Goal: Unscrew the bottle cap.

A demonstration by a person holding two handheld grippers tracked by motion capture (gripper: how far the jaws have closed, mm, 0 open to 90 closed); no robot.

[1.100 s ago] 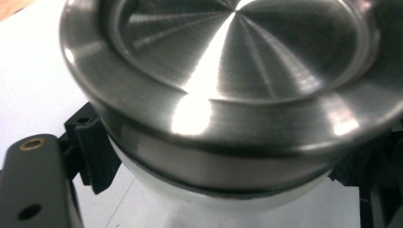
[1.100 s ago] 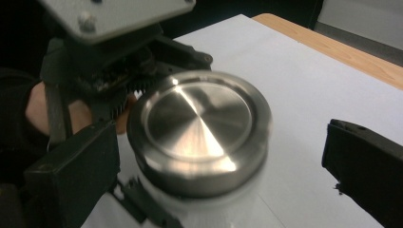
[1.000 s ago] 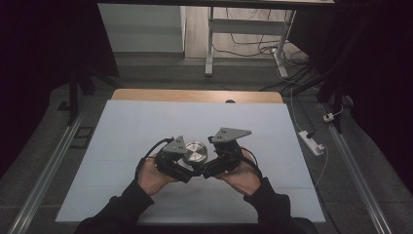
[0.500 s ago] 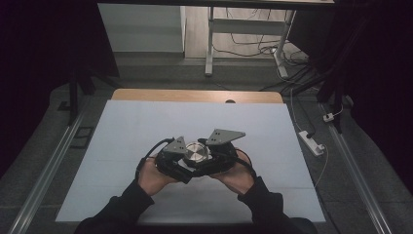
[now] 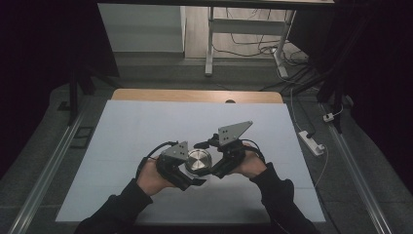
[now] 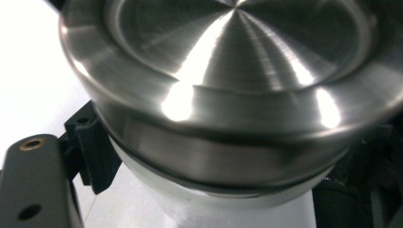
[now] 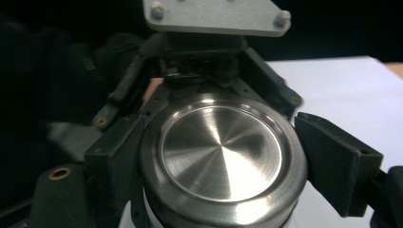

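Currently: steel-lidded jar (image 5: pixel 198 161) upright between both tools, axis vertical, left hand-held gripper (image 5: pixel 187 171) clamped on white body below lid, right hand-held gripper (image 7: pixel 218 156) just closed around lid (image 7: pixel 221 152), jar centred between hands, above white worktop (image 5: pixel 146 122).

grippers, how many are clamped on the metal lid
2. The left gripper grips the lid from its left side, the right gripper from its right, both above the table.
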